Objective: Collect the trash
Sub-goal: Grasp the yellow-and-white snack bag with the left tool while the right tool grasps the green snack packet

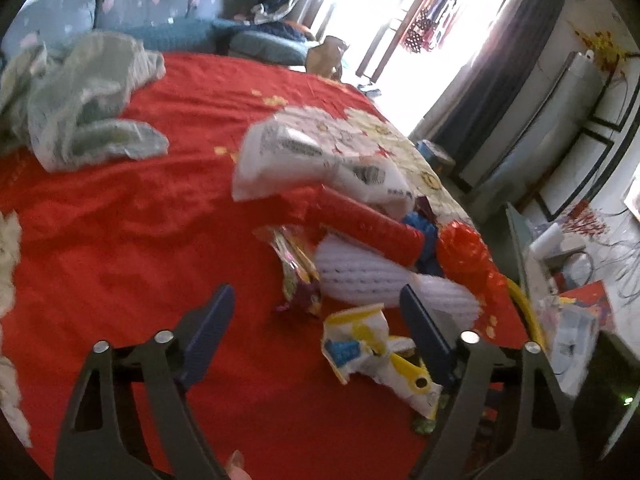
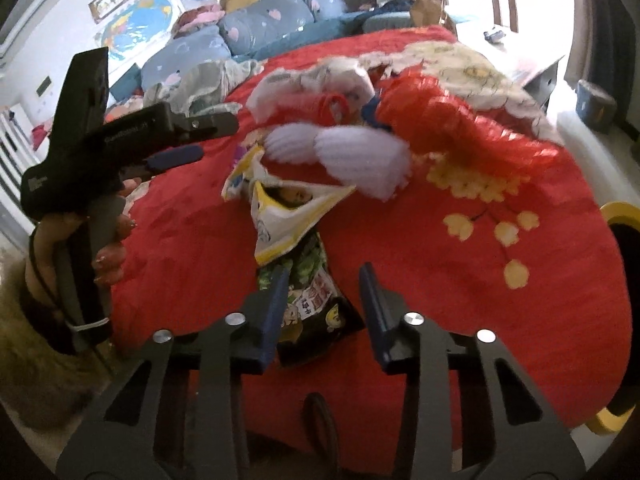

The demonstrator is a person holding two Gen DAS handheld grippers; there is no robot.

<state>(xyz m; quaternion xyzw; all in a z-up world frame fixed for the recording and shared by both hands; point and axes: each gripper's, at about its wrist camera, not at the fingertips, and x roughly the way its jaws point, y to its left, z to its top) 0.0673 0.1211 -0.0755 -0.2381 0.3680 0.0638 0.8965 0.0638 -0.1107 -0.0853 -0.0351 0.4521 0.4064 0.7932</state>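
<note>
Trash lies heaped on a red bedcover [image 1: 140, 220]. My left gripper [image 1: 316, 308] stands open above it, with a crumpled white-and-yellow wrapper [image 1: 360, 340] lying by its right finger and a purple foil wrapper [image 1: 296, 276] just ahead. Beyond are white foam nets [image 1: 372, 276], a red tube [image 1: 368, 220] and a white printed bag [image 1: 304, 156]. My right gripper [image 2: 326, 292] is narrowly open, a green-and-black snack bag [image 2: 316, 300] between its fingers, untouched by the right pad. The white-and-yellow wrapper [image 2: 280, 216] lies ahead of it. A hand holds the left gripper [image 2: 218, 138] at the left.
Grey-green clothing [image 1: 80, 100] is bunched at the bed's far left, with blue pillows [image 2: 260, 24] behind it. A crumpled red plastic bag [image 2: 460, 128] sits at the heap's right. A yellow-rimmed dark container [image 2: 624, 216] stands beside the bed, and a cluttered side table [image 1: 568, 280] is close by.
</note>
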